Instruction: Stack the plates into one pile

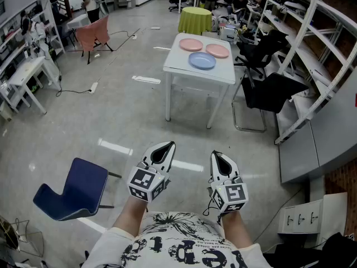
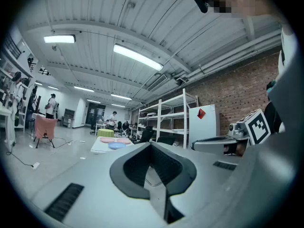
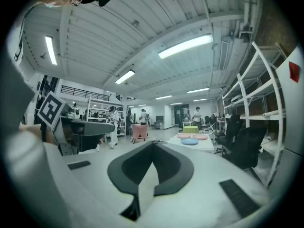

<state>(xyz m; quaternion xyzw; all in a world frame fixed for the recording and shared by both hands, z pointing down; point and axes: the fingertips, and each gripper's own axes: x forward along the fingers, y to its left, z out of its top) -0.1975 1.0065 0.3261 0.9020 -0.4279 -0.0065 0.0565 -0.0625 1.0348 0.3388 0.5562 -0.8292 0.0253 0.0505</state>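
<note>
Far ahead of the closed, empty left tool [image 1: 167, 145] and right tool [image 1: 215, 154], across open floor [image 1: 134, 121]: table [image 1: 177, 61], three unstacked plates [image 1: 202, 60].

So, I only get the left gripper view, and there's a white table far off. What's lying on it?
Observer: Three plates, none stacked: a pink plate, a second pink plate beside it, and a blue plate nearest us.
Operator: Anything close to the person?
Observer: A blue chair stands just to their left.
Operator: And the other gripper?
Observer: The right gripper has its jaws together, with nothing between them.
</note>
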